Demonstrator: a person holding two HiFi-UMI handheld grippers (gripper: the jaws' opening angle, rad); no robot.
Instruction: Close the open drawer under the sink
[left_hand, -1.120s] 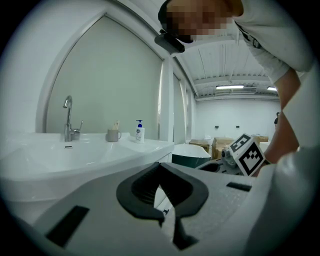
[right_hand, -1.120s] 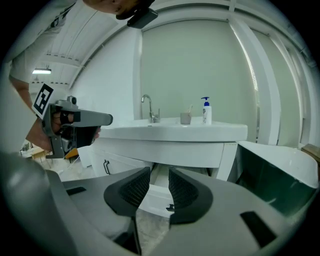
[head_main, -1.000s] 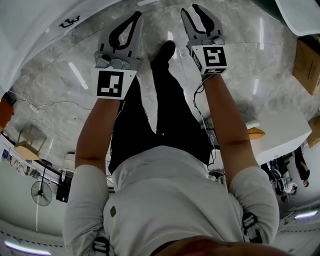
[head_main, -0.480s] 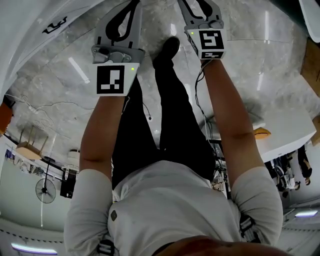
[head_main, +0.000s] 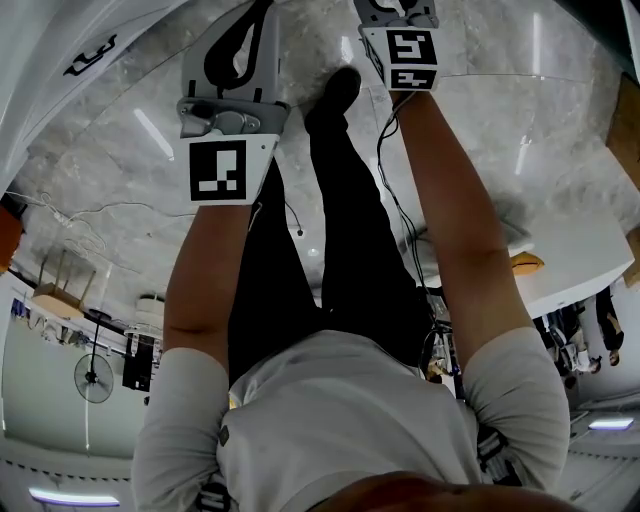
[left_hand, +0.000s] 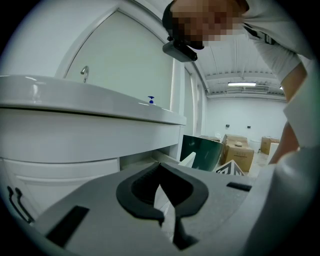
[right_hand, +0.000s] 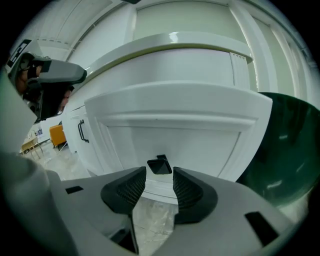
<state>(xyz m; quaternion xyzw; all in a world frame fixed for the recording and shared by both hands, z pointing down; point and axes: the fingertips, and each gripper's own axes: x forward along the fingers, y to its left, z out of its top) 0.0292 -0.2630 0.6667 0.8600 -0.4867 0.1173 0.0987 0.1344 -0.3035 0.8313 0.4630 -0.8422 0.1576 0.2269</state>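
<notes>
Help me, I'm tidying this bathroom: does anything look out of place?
Yes: the white panelled drawer front with a small black handle juts out from the white sink vanity instead of sitting flush.

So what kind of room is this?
Likely a big workshop hall with a bathroom unit set up: a sink with a tap, a white drawer, and cardboard boxes behind.

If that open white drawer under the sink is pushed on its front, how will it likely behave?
The drawer has a stiff-looking panelled front, so it should probably slide in without flexing. It is wide; pushing near the handle likely avoids skewing. Glossy paint may be slippery.
</notes>
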